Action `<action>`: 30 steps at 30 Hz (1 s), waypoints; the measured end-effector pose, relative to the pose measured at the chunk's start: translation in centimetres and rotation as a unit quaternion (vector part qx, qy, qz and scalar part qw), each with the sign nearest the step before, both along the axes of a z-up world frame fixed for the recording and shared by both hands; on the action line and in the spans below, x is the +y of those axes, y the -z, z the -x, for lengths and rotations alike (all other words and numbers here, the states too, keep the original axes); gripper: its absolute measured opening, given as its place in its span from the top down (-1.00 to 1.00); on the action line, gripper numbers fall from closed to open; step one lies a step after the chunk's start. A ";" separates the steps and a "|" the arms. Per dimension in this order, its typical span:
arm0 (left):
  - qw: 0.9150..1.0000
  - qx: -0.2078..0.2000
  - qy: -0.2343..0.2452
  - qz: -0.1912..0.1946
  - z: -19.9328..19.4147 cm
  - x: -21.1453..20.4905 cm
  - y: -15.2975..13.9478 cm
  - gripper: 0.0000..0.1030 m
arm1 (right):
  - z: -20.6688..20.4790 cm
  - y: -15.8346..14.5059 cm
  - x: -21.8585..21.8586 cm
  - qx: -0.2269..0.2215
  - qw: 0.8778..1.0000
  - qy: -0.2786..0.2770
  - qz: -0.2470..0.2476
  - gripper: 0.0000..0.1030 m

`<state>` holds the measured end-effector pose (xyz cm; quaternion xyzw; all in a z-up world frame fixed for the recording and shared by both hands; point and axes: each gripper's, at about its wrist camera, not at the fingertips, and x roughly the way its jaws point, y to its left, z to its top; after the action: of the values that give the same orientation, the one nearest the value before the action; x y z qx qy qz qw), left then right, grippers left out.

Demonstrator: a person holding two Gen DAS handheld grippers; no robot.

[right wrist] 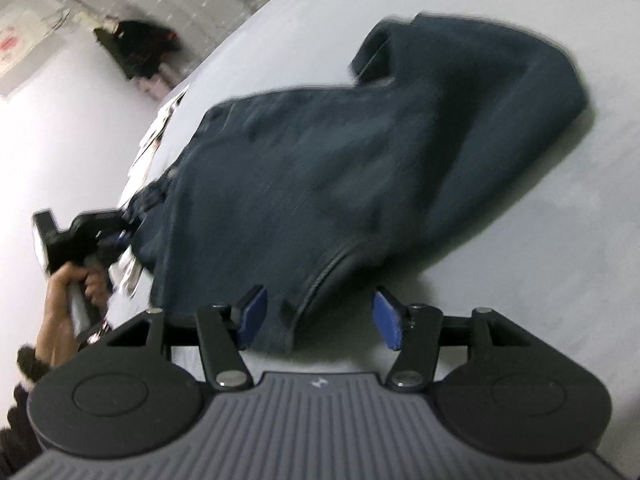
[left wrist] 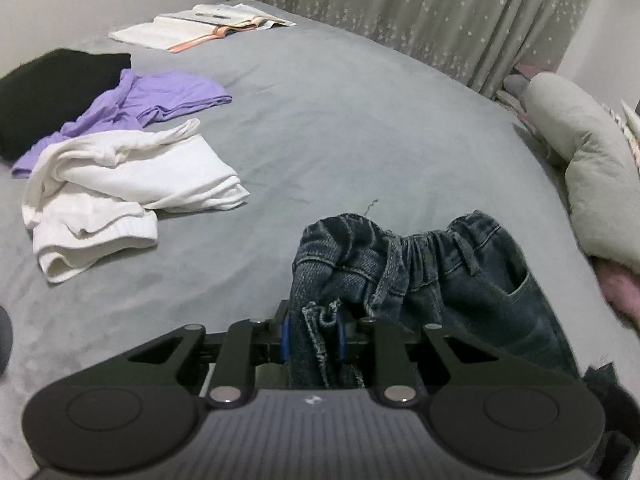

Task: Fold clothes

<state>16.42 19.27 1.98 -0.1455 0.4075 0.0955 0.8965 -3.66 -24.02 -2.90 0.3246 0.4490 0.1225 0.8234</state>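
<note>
Grey bedding [left wrist: 340, 120] covers the whole bed, with a star-patterned curtain [left wrist: 440, 20] hanging behind it and a pale wall to the side. On the far corner of the bed lie some open books or papers [left wrist: 200, 28]. Nearer, on the left side, a black garment [left wrist: 60, 84] sits by the edge, a purple top [left wrist: 160, 96] is crumpled just beside it, and a white garment [left wrist: 128, 184] lies rumpled in front, overlapping the purple one. A grey pillow [left wrist: 592, 172] rests along the right edge, with something pink [left wrist: 620, 288] showing under it.

The dark blue jeans [left wrist: 440, 272] are the piece being handled. The left gripper [left wrist: 314, 338] has its jaws narrowed tight on a bunched fold of denim near the elastic waistband, and that end of the jeans is lifted off the bedding. In the right wrist view the jeans [right wrist: 340, 168] stretch across the bed, blurred, from the left gripper [right wrist: 120, 236] held in the person's hand [right wrist: 68, 292] down to the near edge. The right gripper [right wrist: 320, 316] stands with its jaws wide apart; a seamed edge of the jeans lies between the blue pads [right wrist: 386, 320], and the right-hand pad is clear of the cloth.
</note>
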 end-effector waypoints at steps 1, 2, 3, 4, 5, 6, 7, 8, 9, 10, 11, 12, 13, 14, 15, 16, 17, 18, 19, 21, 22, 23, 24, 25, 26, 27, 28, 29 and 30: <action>1.000 0.000 0.002 -0.010 0.0 -0.2 0.0 0.60 | 0.1 0.1 0.5 0.001 1.000 -0.002 0.002 -0.17; 1.000 0.001 0.002 -0.015 0.0 -0.4 0.1 0.60 | 0.0 0.2 1.0 -0.001 1.000 0.000 0.009 -0.17; 1.000 0.003 0.000 -0.020 -0.1 -0.5 0.2 0.60 | -0.2 0.4 1.5 -0.003 1.000 0.003 0.017 -0.17; 1.000 0.005 -0.001 -0.024 -0.2 -0.7 0.3 0.60 | -0.4 0.6 2.0 -0.005 1.000 0.006 0.025 -0.17; 1.000 0.007 -0.003 -0.026 -0.2 -0.7 0.3 0.60 | -0.9 0.9 2.6 -0.006 1.000 0.005 0.020 -0.17; 1.000 0.008 -0.004 -0.028 -0.2 -0.8 0.3 0.60 | -0.9 1.0 2.7 -0.007 1.000 0.004 0.018 -0.17; 1.000 0.009 -0.003 -0.030 -0.1 -0.8 0.3 0.60 | -1.7 1.1 3.4 -0.007 1.000 -0.006 0.000 -0.16; 0.999 0.009 -0.003 -0.032 0.0 -0.9 0.2 0.60 | -2.2 1.1 3.9 -0.010 1.000 -0.015 -0.003 -0.13; 0.999 0.010 -0.002 -0.035 0.1 -0.9 0.2 0.60 | -2.3 1.2 4.1 -0.011 1.000 -0.018 -0.002 0.14; 0.999 0.010 0.000 -0.039 0.2 -0.9 0.1 0.60 | -2.4 0.7 4.3 -0.020 0.999 -0.022 0.011 0.66; 0.999 0.009 0.001 -0.041 0.5 -1.0 -0.1 0.60 | -2.5 0.0 4.6 -0.031 0.999 -0.027 0.026 0.79; 0.999 0.008 0.001 -0.040 0.7 -1.0 -0.3 0.60 | -2.5 -0.7 4.9 -0.042 0.998 -0.032 0.042 0.80; 0.999 0.008 -0.001 -0.037 1.0 -0.9 -0.5 0.60 | -2.5 -1.1 4.8 -0.048 0.997 -0.031 0.046 0.82; 0.999 0.008 -0.003 -0.033 1.3 -0.7 -0.7 0.60 | -2.3 -1.8 4.4 -0.056 0.997 -0.025 0.052 0.82; 0.999 0.010 -0.005 -0.030 1.7 -0.6 -0.9 0.61 | -2.0 -2.5 4.0 -0.064 0.996 -0.018 0.058 0.82; 1.000 0.012 -0.006 -0.027 2.1 -0.4 -1.2 0.61 | -1.7 -3.3 3.3 -0.071 0.995 -0.005 0.067 0.83; 1.000 0.015 -0.007 -0.024 2.5 -0.2 -1.4 0.61 | -1.4 -4.2 2.5 -0.077 0.994 0.009 0.076 0.83; 1.000 0.017 -0.007 -0.016 3.0 0.0 -1.7 0.61 | -1.1 -5.0 1.7 -0.083 0.993 0.023 0.085 0.84; 1.000 0.019 -0.007 -0.006 3.5 0.2 -2.0 0.61 | -0.8 -5.9 0.7 -0.089 0.991 0.036 0.089 0.84; 1.000 0.022 -0.002 0.016 4.7 0.5 -2.8 0.61 | -0.3 -7.7 -1.4 -0.100 0.989 0.057 0.090 0.84; 0.999 0.022 0.004 0.025 5.5 0.5 -3.4 0.61 | 0.0 -8.7 -2.6 -0.107 0.988 0.067 0.089 0.84; 0.999 0.022 0.010 0.030 6.3 0.4 -3.9 0.61 | 0.2 -9.2 -3.2 -0.111 0.987 0.071 0.089 0.84; 0.999 0.023 0.017 0.035 7.1 0.3 -4.5 0.61 | 0.6 -10.4 -4.2 -0.121 0.985 0.078 0.091 0.84; 0.999 0.023 0.020 0.037 7.6 0.2 -4.8 0.61 | 0.8 -11.0 -4.6 -0.126 0.984 0.080 0.094 0.84; 0.999 0.025 0.027 0.041 8.5 0.0 -5.4 0.61 | 0.8 -11.4 -4.8 -0.129 0.983 0.081 0.099 0.84; 0.998 0.027 0.035 0.046 9.8 -0.2 -6.0 0.61 | 1.2 -12.1 -5.1 -0.131 0.982 0.078 0.108 0.84; 0.997 0.028 0.042 0.050 10.8 -0.3 -6.5 0.61 | 1.6 -13.0 -5.5 -0.133 0.981 0.075 0.119 0.84; 0.997 0.030 0.048 0.052 11.8 -0.4 -6.8 0.61 | 2.0 -13.8 -5.8 -0.135 0.980 0.072 0.129 0.84; 0.997 0.032 0.056 0.052 12.9 -0.4 -7.0 0.61 | 2.3 -14.4 -6.0 -0.135 0.979 0.066 0.137 0.84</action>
<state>3.54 18.83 8.97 -0.1659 0.4481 0.0286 0.8780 -5.99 -30.00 11.49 0.2178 0.3236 0.0474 0.9196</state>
